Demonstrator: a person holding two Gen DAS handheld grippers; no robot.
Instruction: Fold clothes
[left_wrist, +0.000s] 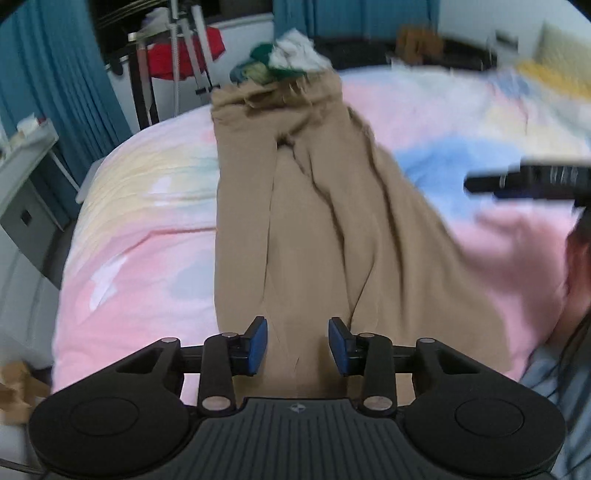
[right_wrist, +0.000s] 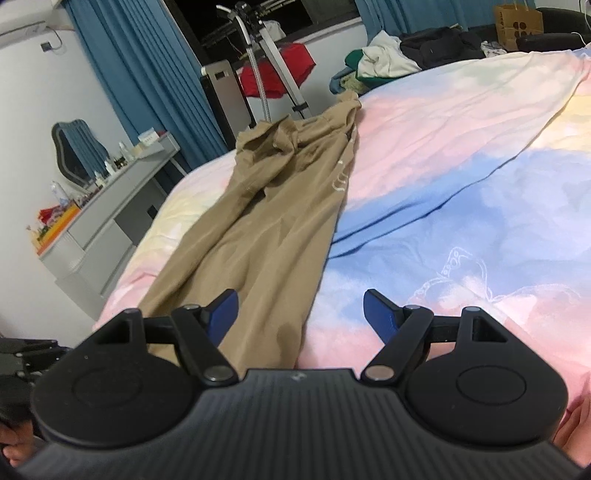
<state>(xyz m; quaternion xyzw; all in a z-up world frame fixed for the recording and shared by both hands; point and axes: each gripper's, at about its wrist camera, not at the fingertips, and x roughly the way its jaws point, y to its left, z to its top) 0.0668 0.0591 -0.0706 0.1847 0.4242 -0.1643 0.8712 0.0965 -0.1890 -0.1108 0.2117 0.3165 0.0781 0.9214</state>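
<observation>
Tan trousers (left_wrist: 314, 221) lie stretched lengthwise on the pastel bed cover (left_wrist: 140, 229), with the waistband at the far end and the legs running toward me. My left gripper (left_wrist: 297, 345) hovers over the near leg ends, its blue pads apart with cloth showing in the gap and neither pad pressing on it. In the right wrist view the trousers (right_wrist: 266, 229) run along the bed's left side. My right gripper (right_wrist: 303, 315) stands wide open over the right edge of the near leg, its left fingertip (right_wrist: 225, 310) above the cloth and its right one above the cover.
A heap of mixed clothes (right_wrist: 376, 59) sits at the bed's far end, beside a dark bag (right_wrist: 439, 46). A grey dresser (right_wrist: 107, 218) with bottles lines the left wall. A tripod stand (right_wrist: 273, 62) and blue curtains (right_wrist: 136, 74) stand behind the bed.
</observation>
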